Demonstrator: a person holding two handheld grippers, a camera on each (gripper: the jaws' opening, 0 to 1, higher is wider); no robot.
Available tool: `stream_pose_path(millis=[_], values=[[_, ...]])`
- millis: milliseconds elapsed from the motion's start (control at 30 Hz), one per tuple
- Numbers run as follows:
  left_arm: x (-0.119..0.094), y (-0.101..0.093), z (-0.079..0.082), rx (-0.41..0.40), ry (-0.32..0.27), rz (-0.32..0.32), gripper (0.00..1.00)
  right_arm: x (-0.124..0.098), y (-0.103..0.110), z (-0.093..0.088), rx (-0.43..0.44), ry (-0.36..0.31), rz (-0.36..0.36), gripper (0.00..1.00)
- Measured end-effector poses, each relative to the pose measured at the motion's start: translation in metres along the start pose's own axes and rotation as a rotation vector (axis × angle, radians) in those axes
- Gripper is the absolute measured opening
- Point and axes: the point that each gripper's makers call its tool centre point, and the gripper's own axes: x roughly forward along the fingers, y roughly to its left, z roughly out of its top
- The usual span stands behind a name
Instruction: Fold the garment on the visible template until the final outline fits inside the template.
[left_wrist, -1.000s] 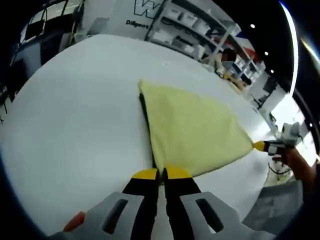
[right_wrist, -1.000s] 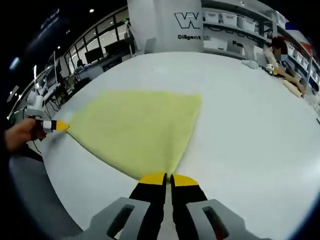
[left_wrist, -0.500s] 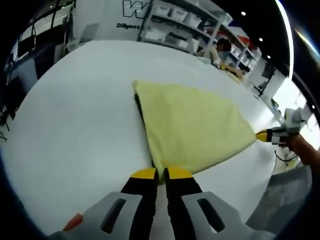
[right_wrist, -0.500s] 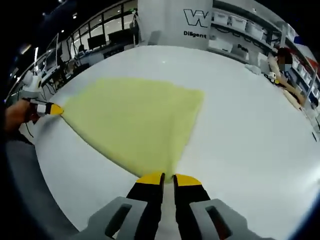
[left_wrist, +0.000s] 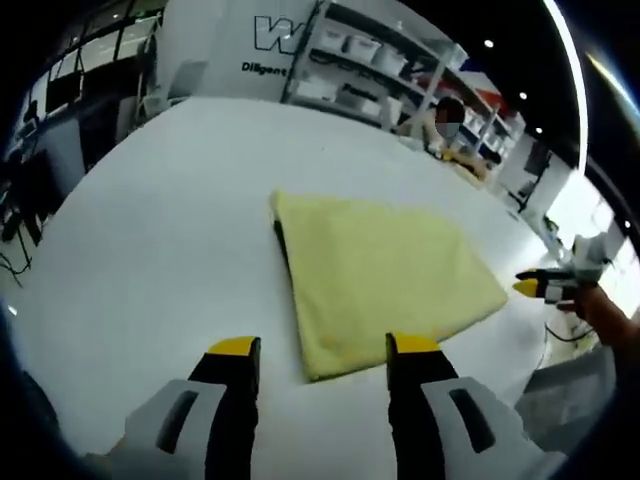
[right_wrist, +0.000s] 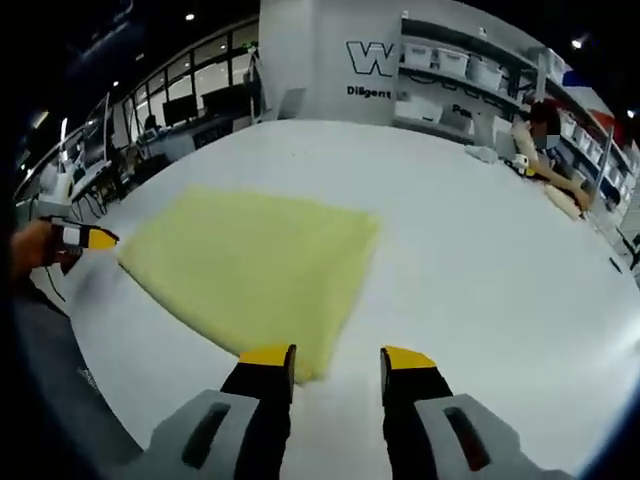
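Both claws released — garment (left_wrist: 385, 275) just ahead

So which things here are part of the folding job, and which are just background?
Part of the job:
- yellow garment, folded, lying flat on the white table
- left gripper, open
- right gripper, open
- a dark strip along the garment's edge, perhaps the template

Just background:
- shelving with bins
- a seated person at the table's far edge
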Motion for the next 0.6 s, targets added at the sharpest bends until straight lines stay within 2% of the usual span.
stream_pose_path(millis=[100,133,267,367,500,600], values=[[-0.007,-0.006,0.006,0.005,-0.032,-0.017,0.57,-0.010,0.008,0.011,-0.004,-0.043,0.006,0.45],[-0.010,-0.010,0.009,0.013,-0.050,-0.029,0.59,-0.014,0.015,0.020,0.002,-0.080,0.032,0.48],[-0.021,-0.021,0.014,0.038,-0.085,-0.049,0.68,-0.025,0.035,0.032,0.004,-0.120,0.091,0.61],[-0.030,-0.031,0.017,0.066,-0.115,-0.067,0.72,-0.032,0.047,0.039,0.016,-0.144,0.120,0.66],[-0.042,-0.043,0.019,0.094,-0.136,-0.080,0.81,-0.043,0.067,0.043,0.011,-0.170,0.148,0.72],[-0.056,-0.061,0.018,0.112,-0.165,-0.120,0.84,-0.050,0.084,0.039,-0.007,-0.169,0.173,0.75]])
